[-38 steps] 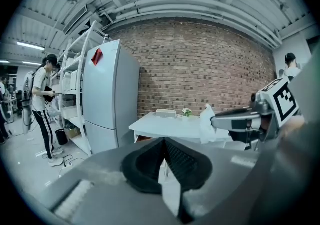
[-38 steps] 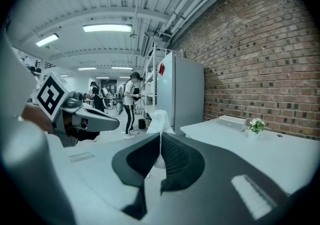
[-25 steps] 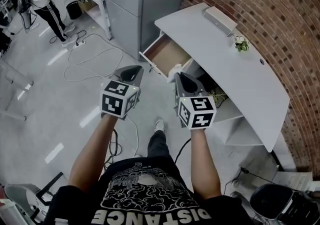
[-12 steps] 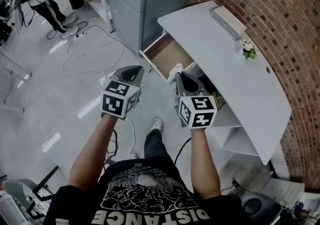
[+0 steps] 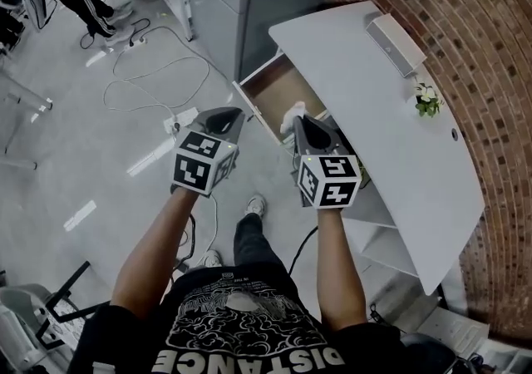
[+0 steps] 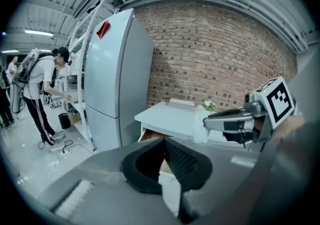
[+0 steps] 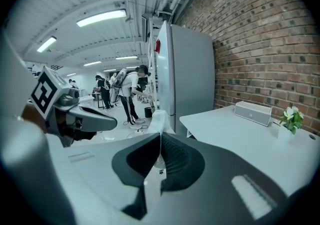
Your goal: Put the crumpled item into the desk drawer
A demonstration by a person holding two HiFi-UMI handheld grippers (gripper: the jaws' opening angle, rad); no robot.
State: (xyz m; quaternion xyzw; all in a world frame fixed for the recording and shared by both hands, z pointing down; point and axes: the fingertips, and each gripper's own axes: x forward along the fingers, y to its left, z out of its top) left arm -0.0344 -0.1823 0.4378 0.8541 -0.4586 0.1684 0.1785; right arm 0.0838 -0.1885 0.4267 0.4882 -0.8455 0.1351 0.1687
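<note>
Clearly, the right gripper (image 5: pixel 298 123) pinched the crumpled white wad (image 5: pixel 290 117) at its tips, above the open desk drawer's (image 5: pixel 270 86) near corner. The left gripper (image 5: pixel 231 117), jaws closed on nothing, hung outside the drawer's front.

1. Head view: camera sits above the person and faces steeply down over both forearms. Floor (image 5: pixel 83 156) fills the left; white desk (image 5: pixel 391 123) and brick wall (image 5: pixel 490 23) fill the right. Widest view of the three.
2. Left gripper view: rides just behind the left gripper (image 6: pixel 163 141), very near its jaws. Faces level toward the desk, the wall and the tall grey cabinet (image 6: pixel 115 79).
3. Right gripper view: same seat on the right gripper (image 7: pixel 160 141). Faces along the wall toward the cabinet and the far hall.
4. Shared by all three: desk, cabinet, wall, small plant (image 5: pixel 427 98), white crumpled item (image 5: pixel 290 119). Each gripper view catches the other gripper at its edge.
</note>
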